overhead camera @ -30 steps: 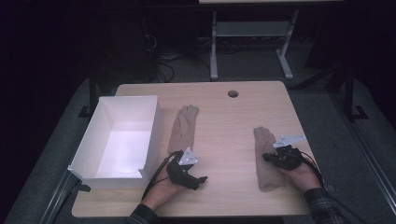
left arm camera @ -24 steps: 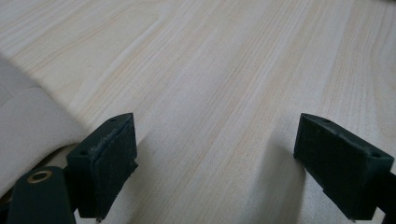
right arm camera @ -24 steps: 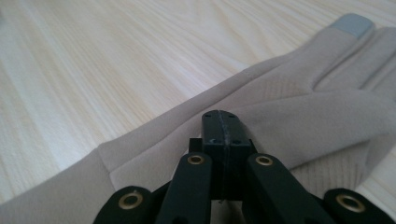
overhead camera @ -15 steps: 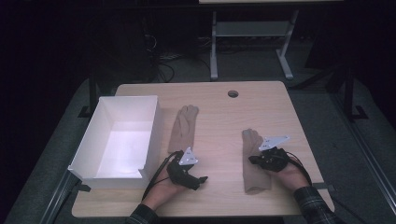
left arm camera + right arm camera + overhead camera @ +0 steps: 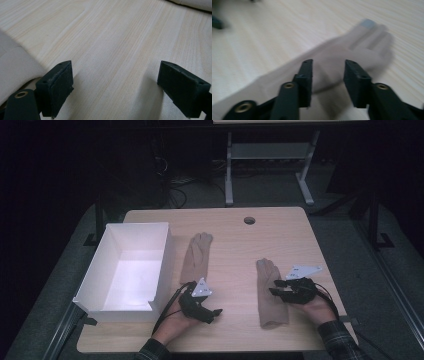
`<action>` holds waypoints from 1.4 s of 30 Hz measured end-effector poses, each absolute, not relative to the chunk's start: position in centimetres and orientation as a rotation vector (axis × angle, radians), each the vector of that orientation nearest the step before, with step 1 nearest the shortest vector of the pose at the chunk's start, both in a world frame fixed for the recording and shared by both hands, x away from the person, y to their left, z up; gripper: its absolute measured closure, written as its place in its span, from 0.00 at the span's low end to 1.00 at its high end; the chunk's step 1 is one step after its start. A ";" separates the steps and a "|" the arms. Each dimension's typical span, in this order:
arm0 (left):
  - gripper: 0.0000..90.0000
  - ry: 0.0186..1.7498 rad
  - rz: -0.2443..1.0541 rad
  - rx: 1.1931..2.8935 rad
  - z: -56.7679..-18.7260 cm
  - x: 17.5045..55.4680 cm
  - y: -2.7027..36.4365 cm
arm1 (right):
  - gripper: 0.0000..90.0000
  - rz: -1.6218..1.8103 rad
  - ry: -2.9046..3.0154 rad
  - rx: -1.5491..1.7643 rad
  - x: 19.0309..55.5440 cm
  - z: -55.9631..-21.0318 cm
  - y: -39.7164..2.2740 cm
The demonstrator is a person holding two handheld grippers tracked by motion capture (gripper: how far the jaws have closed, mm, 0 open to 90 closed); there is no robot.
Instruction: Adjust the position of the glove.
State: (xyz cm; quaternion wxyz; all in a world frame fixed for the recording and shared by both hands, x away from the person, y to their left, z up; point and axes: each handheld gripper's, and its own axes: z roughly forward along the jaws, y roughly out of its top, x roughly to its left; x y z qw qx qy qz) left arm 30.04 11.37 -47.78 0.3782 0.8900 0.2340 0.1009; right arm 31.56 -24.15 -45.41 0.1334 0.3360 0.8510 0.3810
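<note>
Two tan gloves lie flat on the wooden table (image 5: 235,240). The left glove (image 5: 196,256) lies beside the white box, and its cuff edge (image 5: 15,67) is at the left of the left gripper view. My left gripper (image 5: 212,314) (image 5: 115,82) rests low on bare wood just below that glove, its jaws wide open with nothing between them. The right glove (image 5: 270,295) (image 5: 354,50) lies under my right gripper (image 5: 276,292) (image 5: 328,66). Its jaws have just been opening and stand partly apart over the glove's palm, the pads not pressing on it.
An empty white box (image 5: 95,282) stands along the table's left side. A round cable hole (image 5: 249,220) is near the far edge. Metal frame legs (image 5: 229,175) stand on the dark floor beyond. Both of the person's hands come in from the near edge.
The right gripper and the right glove have shifted left toward the table's middle. The left hand has stayed put.
</note>
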 end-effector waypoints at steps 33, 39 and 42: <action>0.15 0.648 0.233 2.283 -46.5 30.6 10.0 | 0.14 0.945 2.177 1.388 34.0 -48.3 -30.4; 0.19 0.717 0.239 2.254 -45.5 32.3 10.0 | 0.14 0.949 2.184 1.378 34.0 -48.3 -30.4; 0.25 0.763 0.252 2.235 -45.0 33.2 10.2 | 0.14 0.950 2.187 1.371 34.0 -48.3 -30.4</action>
